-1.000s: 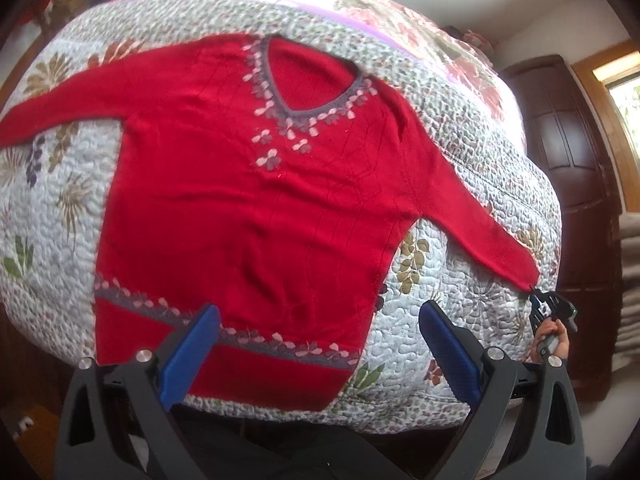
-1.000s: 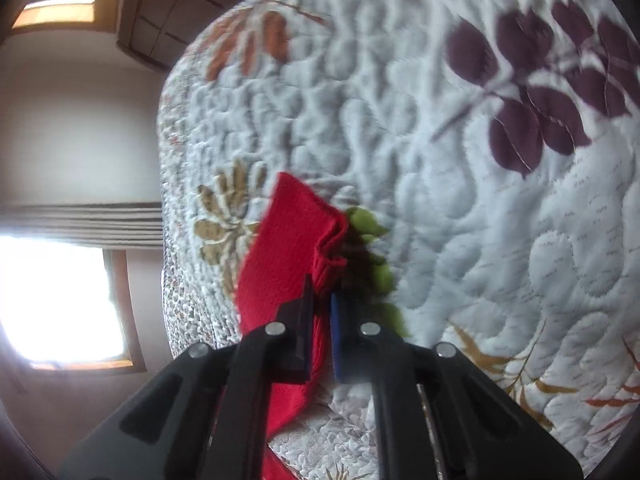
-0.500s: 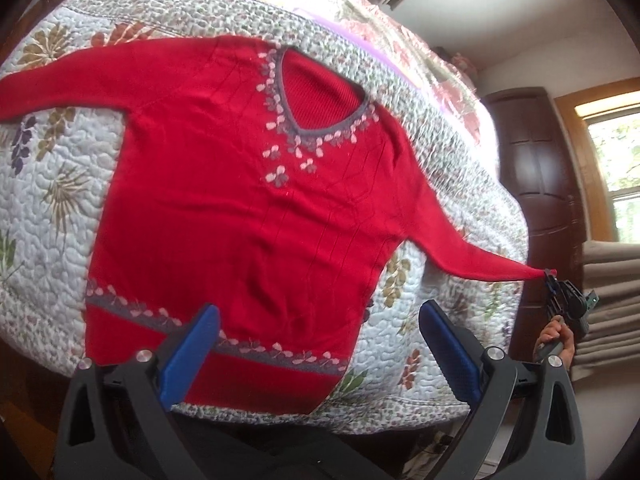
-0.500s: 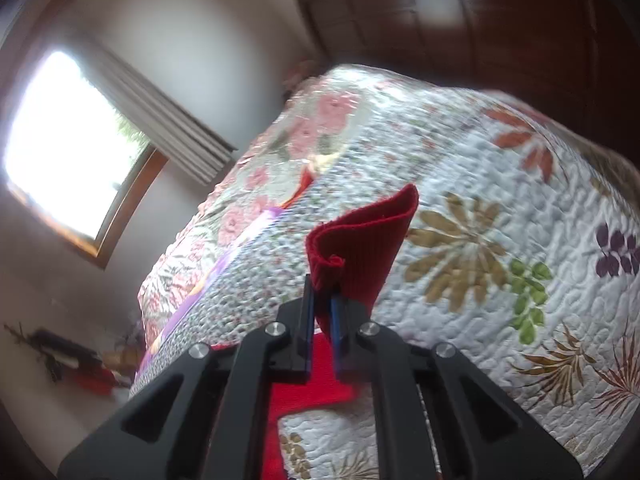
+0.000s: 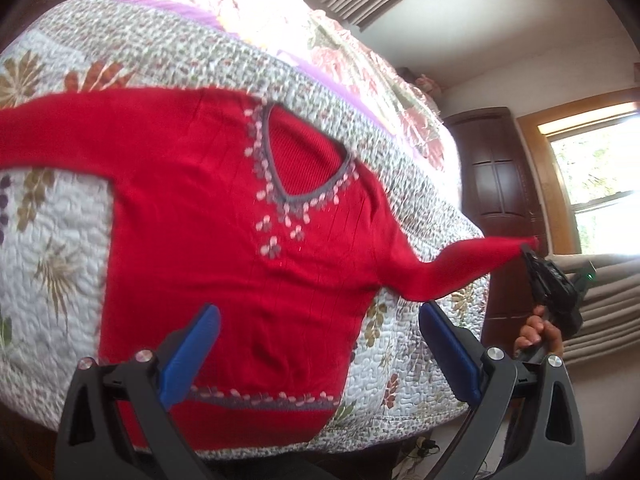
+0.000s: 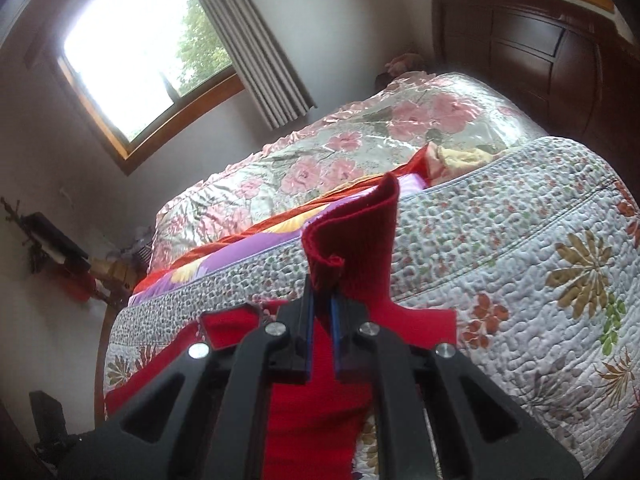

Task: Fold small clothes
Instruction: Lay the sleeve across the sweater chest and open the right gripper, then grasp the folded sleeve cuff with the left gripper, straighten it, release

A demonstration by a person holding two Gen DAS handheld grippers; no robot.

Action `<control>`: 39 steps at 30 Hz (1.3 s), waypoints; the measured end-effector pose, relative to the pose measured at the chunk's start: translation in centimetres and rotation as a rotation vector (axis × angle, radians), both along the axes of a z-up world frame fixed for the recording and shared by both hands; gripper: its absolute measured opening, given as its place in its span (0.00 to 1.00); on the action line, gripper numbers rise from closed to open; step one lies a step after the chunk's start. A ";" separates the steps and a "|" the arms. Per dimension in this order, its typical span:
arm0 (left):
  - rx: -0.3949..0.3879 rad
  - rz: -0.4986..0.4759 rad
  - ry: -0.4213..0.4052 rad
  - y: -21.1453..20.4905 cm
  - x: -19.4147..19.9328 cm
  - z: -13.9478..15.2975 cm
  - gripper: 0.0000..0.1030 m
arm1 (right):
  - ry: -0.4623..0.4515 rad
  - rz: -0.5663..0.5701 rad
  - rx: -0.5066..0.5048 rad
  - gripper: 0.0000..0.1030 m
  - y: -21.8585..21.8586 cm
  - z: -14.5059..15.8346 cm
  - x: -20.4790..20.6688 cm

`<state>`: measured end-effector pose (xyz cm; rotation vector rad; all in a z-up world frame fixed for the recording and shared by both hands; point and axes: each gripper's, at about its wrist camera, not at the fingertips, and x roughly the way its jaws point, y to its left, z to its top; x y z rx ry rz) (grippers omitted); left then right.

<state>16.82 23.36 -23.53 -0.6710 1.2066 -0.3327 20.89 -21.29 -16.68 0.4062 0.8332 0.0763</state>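
Observation:
A red sweater (image 5: 192, 240) with a grey V-neck and pale leaf trim lies flat, front up, on a quilted bedspread (image 5: 52, 248). My left gripper (image 5: 316, 344) hovers open over the sweater's lower body, blue pads wide apart and holding nothing. The sweater's right sleeve (image 5: 460, 268) is lifted off the bed, its cuff (image 6: 360, 232) pinched in my right gripper (image 6: 322, 304), which is shut on it. From the left wrist view the right gripper (image 5: 528, 248) shows at the far right, held by a hand (image 5: 540, 332). The other sleeve (image 5: 60, 128) stretches flat to the left.
A floral satin cover (image 6: 320, 152) lies across the far part of the bed. A dark wooden wardrobe (image 5: 500, 184) stands to the right, with windows (image 6: 132, 48) and curtains (image 6: 260, 52) behind. The bed's front edge (image 5: 400, 424) drops just below the sweater's hem.
My right gripper has raised the sleeve cuff off the quilt and carried it up and inward toward the sweater's body. The left gripper stayed open, drifting slightly closer over the sweater.

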 end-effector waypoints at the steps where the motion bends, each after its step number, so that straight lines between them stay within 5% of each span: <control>1: -0.005 -0.015 -0.009 0.3 0.7 0.1 0.96 | 0.010 0.020 -0.005 0.05 1.8 -0.6 0.5; 11: -0.047 -0.165 -0.045 1.4 7.7 -1.9 0.96 | 0.182 0.195 -0.067 0.05 17.1 -11.9 3.7; 19: -0.171 -0.193 0.053 1.1 12.4 -9.6 0.96 | 0.358 0.314 -0.236 0.06 26.8 -23.8 3.0; 21: -0.234 -0.186 0.083 0.6 13.1 -11.6 0.96 | 0.386 0.335 -0.265 0.18 27.6 -25.3 2.3; 22: -0.264 -0.185 0.098 0.4 13.4 -12.5 0.96 | 0.388 0.343 -0.271 0.21 27.8 -25.6 1.9; 24: -0.339 -0.169 0.137 -0.4 14.3 -14.4 0.96 | 0.379 0.371 -0.282 0.41 28.3 -25.2 0.9; 29: -0.418 -0.158 0.220 -3.0 15.9 -18.1 0.96 | 0.398 0.351 -0.222 0.45 26.7 -23.3 -2.4; 34: -0.368 -0.227 0.264 -6.9 17.4 -20.2 0.96 | 0.442 0.309 -0.155 0.46 24.1 -21.9 -7.0; 39: -0.236 -0.266 0.315 -9.6 17.8 -21.7 0.96 | 0.479 0.266 -0.099 0.50 22.6 -21.2 -9.9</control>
